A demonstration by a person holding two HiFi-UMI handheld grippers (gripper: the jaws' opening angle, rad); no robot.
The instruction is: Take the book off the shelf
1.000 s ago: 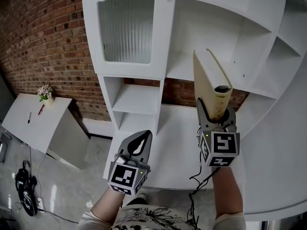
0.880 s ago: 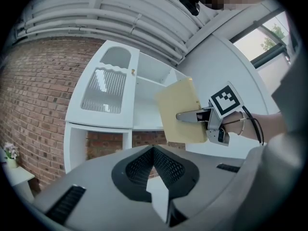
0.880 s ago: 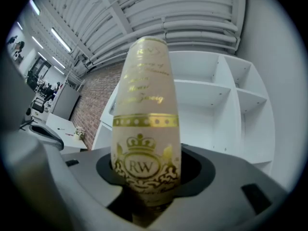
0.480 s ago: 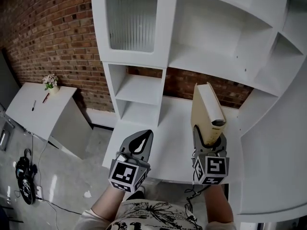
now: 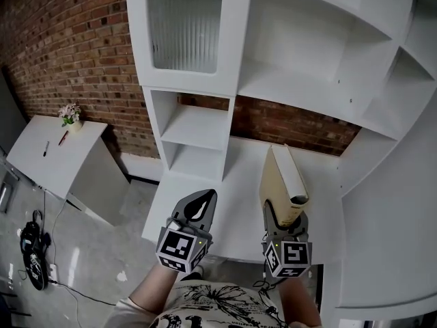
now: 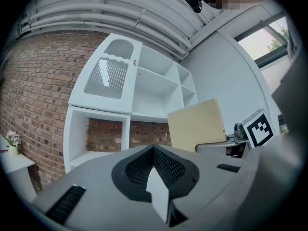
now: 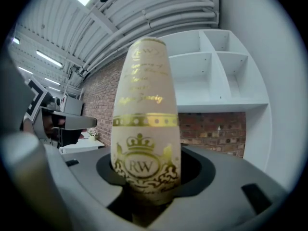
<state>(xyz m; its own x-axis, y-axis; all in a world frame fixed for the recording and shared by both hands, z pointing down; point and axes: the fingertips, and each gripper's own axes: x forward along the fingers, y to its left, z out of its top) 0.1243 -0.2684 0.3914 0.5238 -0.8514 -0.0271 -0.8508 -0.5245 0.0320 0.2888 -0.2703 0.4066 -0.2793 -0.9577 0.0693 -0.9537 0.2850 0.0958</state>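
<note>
A cream book (image 5: 281,186) with gold print on its spine (image 7: 146,129) stands upright in my right gripper (image 5: 285,219), which is shut on its lower end, clear of the shelves and above the white desk surface (image 5: 235,203). The book's pale cover (image 6: 197,125) also shows in the left gripper view, to the right. My left gripper (image 5: 195,207) hangs to the left of the book, jaws together with nothing between them. The white shelf unit (image 5: 293,53) rises behind, its compartments bare.
A ribbed-glass cabinet door (image 5: 184,26) is at the upper left of the shelf unit, and a red brick wall (image 5: 68,46) stands behind. A low white table (image 5: 48,159) with a small flower pot (image 5: 69,113) stands at the left. Cables lie on the grey floor (image 5: 34,265).
My right gripper has brought the book down and toward me, away from the upper shelves to above the desk surface. The left gripper has stayed about where it was.
</note>
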